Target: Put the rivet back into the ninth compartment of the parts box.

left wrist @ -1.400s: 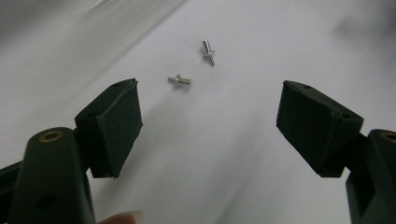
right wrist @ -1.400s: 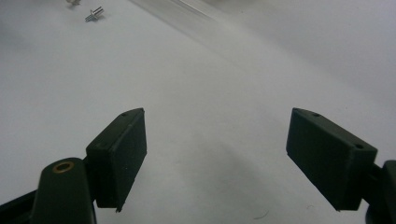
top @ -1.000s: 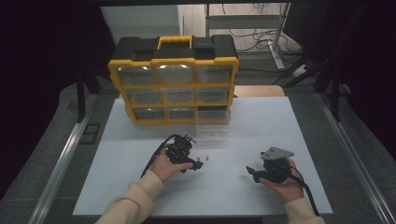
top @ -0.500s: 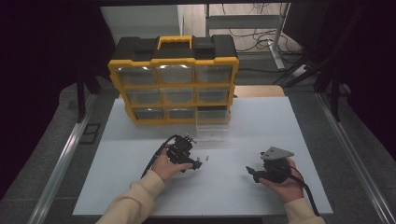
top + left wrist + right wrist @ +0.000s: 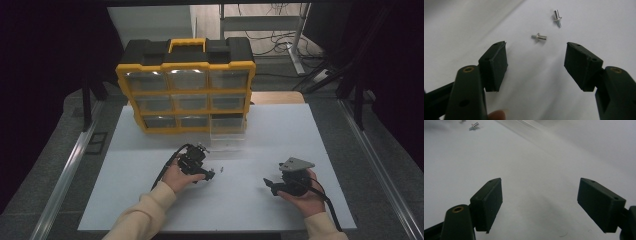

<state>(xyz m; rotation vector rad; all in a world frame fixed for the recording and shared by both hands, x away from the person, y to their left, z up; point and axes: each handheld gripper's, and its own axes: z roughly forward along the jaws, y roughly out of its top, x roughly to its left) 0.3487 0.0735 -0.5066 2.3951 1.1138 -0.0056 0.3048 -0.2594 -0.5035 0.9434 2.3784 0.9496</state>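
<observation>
We are holding our left gripper [image 5: 209, 175] low over the white worktop [image 5: 150, 200], its fingers [image 5: 495, 63] standing wide apart and gripping nothing. In the left gripper view, two small silver pins are lying on the worktop just beyond the fingertips: the nearer pin [image 5: 539, 37] is lying roughly crosswise between the two fingers, and the farther pin [image 5: 557, 18] is sitting just past it, apart from it and angled away. In the high view the pins are showing as tiny specks [image 5: 220, 169] just beside the left gripper's tips.

We are keeping our right gripper [image 5: 270, 184] well apart from the left, nearer the right side of the worktop, cradled in our right hand [image 5: 302, 192] with the grey plate on top. Its fingers [image 5: 487, 200] are also spread wide and empty, hovering over bare white surface; one pin [image 5: 474, 126] is showing far off near the top left corner of the right gripper view.

At the back of the worktop, a yellow and black organiser case [image 5: 186, 82] is standing upright with its clear drawers facing us. A clear drawer [image 5: 228, 134] is sitting on the worktop just in front of the case's lower right corner.
</observation>
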